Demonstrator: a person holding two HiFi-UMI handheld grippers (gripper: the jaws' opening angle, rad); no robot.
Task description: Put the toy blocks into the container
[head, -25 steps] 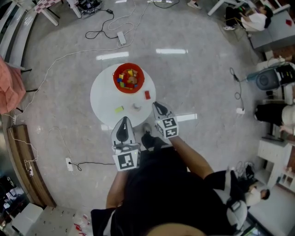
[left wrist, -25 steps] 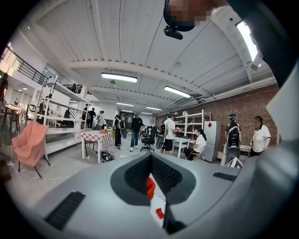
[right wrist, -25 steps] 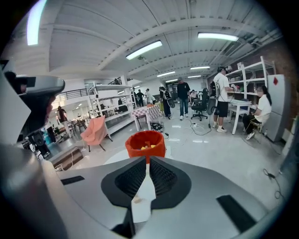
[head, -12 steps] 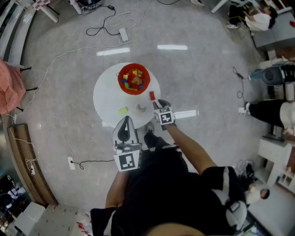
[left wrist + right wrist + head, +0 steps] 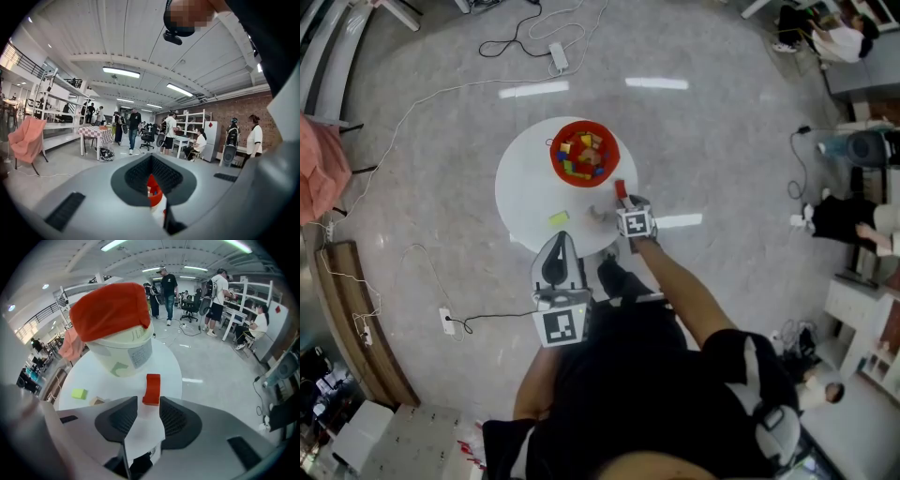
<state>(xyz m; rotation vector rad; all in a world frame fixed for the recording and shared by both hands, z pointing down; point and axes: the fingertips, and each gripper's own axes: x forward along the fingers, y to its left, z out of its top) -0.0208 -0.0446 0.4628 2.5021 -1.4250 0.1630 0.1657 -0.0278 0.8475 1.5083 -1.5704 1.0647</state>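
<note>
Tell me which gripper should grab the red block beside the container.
Right. The right gripper is at the red block, which sits at the mouth of its opening jaws, not yet pinched. The left gripper hangs back by the table's near edge, farther from it.

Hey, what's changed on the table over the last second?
The right gripper moved forward to the red block, and its jaws are opening with the block just ahead of their tips, not gripped. The left gripper, green block and red container stayed put.
</note>
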